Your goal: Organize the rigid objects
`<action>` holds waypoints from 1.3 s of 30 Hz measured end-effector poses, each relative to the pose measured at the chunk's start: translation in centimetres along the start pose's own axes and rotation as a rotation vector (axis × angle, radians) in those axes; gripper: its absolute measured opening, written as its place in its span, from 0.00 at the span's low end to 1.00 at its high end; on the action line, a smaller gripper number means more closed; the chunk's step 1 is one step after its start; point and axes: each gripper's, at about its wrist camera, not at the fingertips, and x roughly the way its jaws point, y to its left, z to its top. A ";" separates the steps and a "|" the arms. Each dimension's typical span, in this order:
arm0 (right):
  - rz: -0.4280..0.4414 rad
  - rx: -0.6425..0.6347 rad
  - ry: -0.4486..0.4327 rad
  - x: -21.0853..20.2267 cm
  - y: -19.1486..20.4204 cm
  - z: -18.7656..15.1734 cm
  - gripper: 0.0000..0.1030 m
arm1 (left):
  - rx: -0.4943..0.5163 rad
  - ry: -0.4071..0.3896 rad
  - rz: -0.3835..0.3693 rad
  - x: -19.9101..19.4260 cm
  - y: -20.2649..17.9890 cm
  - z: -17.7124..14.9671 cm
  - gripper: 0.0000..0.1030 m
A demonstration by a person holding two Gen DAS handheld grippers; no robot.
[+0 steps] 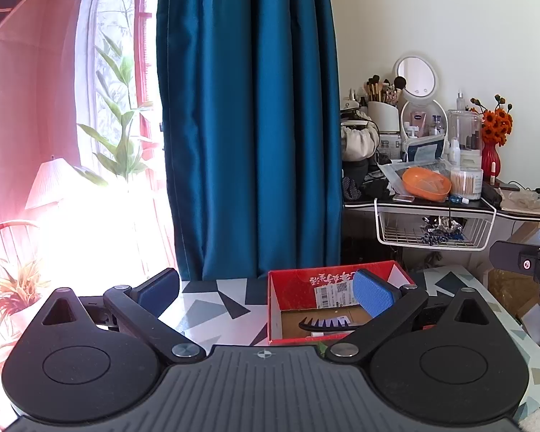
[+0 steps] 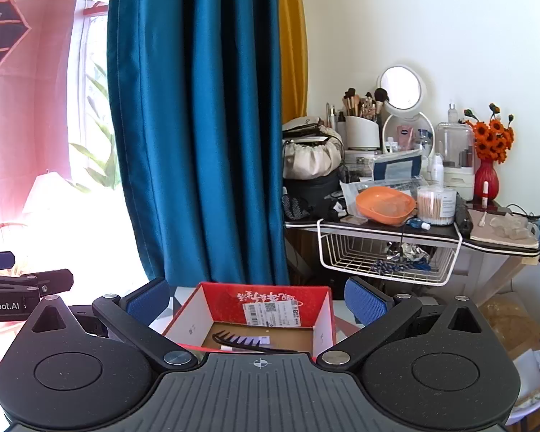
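Both the left hand-held gripper point(image 1: 266, 293) and right hand-held gripper point(image 2: 257, 298) are hovering wide and empty. The black comb point(image 2: 248, 342) is lying flat inside the red cardboard box point(image 2: 270, 300), apparently as the collecting bin.

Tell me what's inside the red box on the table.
The red box holds a black comb lying on its cardboard floor, beside a small white label. The near part of the floor is hidden behind the right gripper body, so anything there can't be seen.

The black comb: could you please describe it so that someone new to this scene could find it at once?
On the patterned table in front of the blue curtain stands an open red box. The black comb lies flat on its cardboard floor, near the front edge. It is the only dark, toothed thing in there, beside a small white item.
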 end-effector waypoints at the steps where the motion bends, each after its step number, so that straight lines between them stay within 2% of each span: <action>1: 0.000 0.001 -0.001 0.0 -0.1 0.0 1.00 | 0.001 0.000 -0.001 0.0 0.0 0.0 1.00; 39: -0.014 0.004 -0.004 0.1 -0.1 -0.1 1.00 | -0.018 0.000 -0.038 0.1 0.4 -0.1 1.00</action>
